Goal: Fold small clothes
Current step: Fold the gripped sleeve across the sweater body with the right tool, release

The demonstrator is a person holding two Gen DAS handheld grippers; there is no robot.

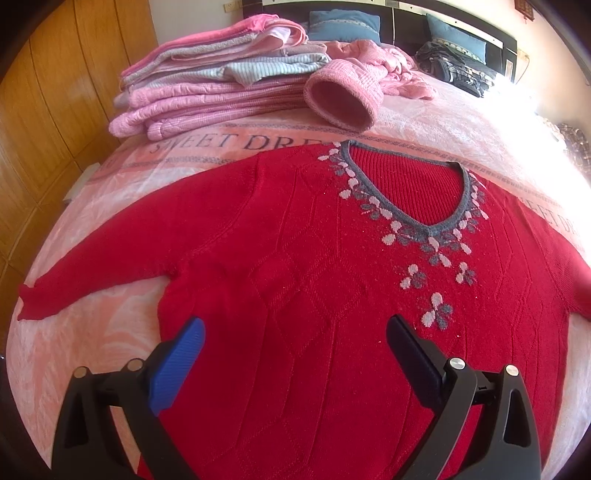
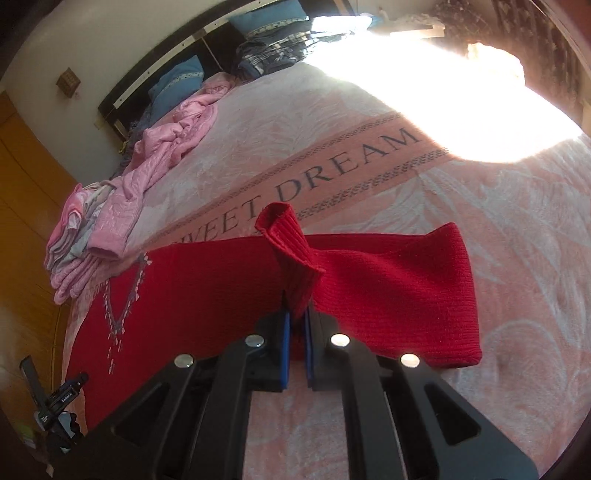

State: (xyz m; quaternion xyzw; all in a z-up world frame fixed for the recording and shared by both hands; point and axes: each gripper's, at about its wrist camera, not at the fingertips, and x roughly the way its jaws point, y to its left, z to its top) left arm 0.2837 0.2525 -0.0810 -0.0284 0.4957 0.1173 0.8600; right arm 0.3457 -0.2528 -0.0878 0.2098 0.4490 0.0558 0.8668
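A red knitted sweater [image 1: 295, 258] with a grey V-neck and white-grey flowers lies flat, front up, on the pink bedspread [image 1: 92, 343]. My left gripper [image 1: 295, 332] hovers open over its lower body, with nothing between the blue pad and the black pad. In the right wrist view my right gripper [image 2: 297, 317] is shut on the ribbed cuff [image 2: 291, 251] of the sweater's right sleeve [image 2: 399, 295]. The cuff stands up out of the jaws and the sleeve is lifted and folding back toward the body. The other sleeve [image 1: 92, 280] lies stretched out to the left.
A stack of folded pink and grey clothes [image 1: 207, 81] sits at the far left of the bed, with a pink sleeve cuff [image 1: 343, 99] lolling off it. Crumpled pink garments [image 2: 177, 125], dark clothes [image 1: 458, 70] and blue pillows [image 1: 343, 22] lie near the headboard. A wooden wardrobe [image 1: 55, 92] stands to the left.
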